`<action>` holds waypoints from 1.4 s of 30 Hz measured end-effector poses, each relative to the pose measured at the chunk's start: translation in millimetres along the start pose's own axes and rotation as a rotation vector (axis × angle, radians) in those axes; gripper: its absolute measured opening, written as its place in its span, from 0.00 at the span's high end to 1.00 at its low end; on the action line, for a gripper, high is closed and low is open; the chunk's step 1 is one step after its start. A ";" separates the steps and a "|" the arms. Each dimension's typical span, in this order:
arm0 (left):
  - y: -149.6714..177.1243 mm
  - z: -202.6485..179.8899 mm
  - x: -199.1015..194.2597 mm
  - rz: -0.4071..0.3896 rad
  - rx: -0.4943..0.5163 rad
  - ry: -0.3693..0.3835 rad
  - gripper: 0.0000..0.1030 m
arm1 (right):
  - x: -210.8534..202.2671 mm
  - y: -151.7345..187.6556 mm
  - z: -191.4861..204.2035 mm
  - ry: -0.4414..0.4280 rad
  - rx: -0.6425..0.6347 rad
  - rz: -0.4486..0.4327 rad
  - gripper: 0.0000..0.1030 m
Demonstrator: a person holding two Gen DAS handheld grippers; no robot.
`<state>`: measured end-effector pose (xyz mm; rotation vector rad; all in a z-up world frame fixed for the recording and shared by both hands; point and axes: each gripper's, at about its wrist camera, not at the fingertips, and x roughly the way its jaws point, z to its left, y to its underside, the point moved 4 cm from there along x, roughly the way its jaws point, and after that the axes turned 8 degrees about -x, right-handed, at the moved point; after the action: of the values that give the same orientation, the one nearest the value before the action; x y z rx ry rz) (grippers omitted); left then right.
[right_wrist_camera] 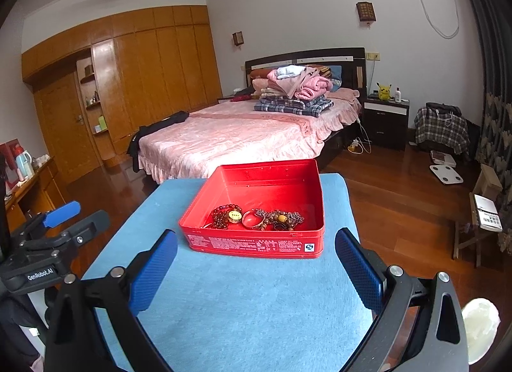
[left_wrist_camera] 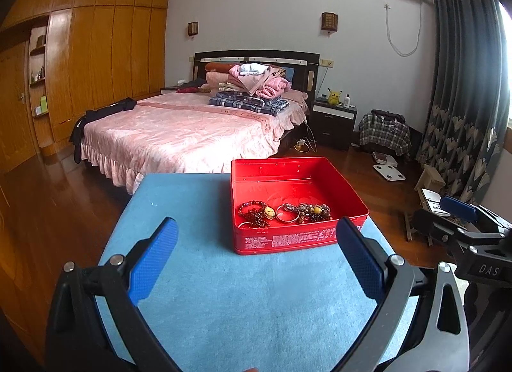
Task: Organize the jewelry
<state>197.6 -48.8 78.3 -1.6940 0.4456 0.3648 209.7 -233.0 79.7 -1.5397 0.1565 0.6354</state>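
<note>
Bedroom setting: blue-covered table (left_wrist_camera: 243,301) carries the red tin (left_wrist_camera: 297,240). Jewelry (left_wrist_camera: 284,212) lies heaped against its near wall. Left gripper (left_wrist_camera: 256,256) and right gripper (right_wrist_camera: 256,263) hover short of it, jaws wide, holding nothing, apparently ready to reach.

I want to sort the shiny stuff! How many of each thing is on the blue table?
Red tin box: 1
Silver bangle: 1
Yellow round charm: 1
Heap of dark beaded bracelets: 1, too tangled to count the strands
Total: 4, the jewelry all inside the box on the blue cloth.
</note>
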 end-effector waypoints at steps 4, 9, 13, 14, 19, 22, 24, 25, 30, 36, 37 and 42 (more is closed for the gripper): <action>-0.6 0.9 -4.1 -0.004 0.006 -0.001 0.07 | -4.6 -1.9 4.5 -0.002 -0.009 -0.006 0.06; -1.7 0.6 -7.8 -0.011 0.006 -0.002 0.07 | -7.7 -4.8 5.9 -0.004 -0.012 -0.011 0.06; -3.8 -0.6 -9.8 -0.013 0.009 -0.002 0.07 | -8.6 -5.4 5.8 -0.004 -0.012 -0.013 0.06; -4.0 -0.6 -9.9 -0.013 0.010 -0.003 0.07 | -8.4 -5.2 5.9 -0.003 -0.013 -0.013 0.06; -4.0 -0.7 -10.3 -0.012 0.010 -0.002 0.07 | -8.5 -5.0 5.9 -0.004 -0.012 -0.013 0.06; -3.7 -1.0 -10.3 -0.011 0.008 -0.001 0.07 | -8.5 -4.9 5.9 -0.003 -0.013 -0.012 0.06; -3.9 -1.1 -10.5 -0.012 0.009 -0.003 0.07 | -8.9 -5.0 5.8 -0.005 -0.012 -0.012 0.06; -4.0 -1.1 -10.5 -0.012 0.009 -0.002 0.07 | -8.7 -5.0 5.9 -0.004 -0.012 -0.012 0.06; -3.8 -1.2 -10.6 -0.011 0.008 -0.001 0.07 | -8.3 -4.9 6.0 -0.004 -0.013 -0.012 0.06; -4.0 -1.4 -10.8 -0.013 0.009 -0.001 0.07 | -8.3 -4.9 6.1 -0.004 -0.012 -0.012 0.06; -3.8 -1.3 -10.4 -0.012 0.009 0.000 0.07 | -8.5 -5.0 6.1 -0.004 -0.012 -0.012 0.06; -3.2 -2.0 -10.9 -0.012 0.010 0.003 0.07 | -8.3 -5.1 6.1 -0.004 -0.013 -0.011 0.06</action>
<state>189.6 -49.3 86.6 -1.6866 0.4389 0.3506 203.4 -229.1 88.4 -1.5505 0.1409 0.6314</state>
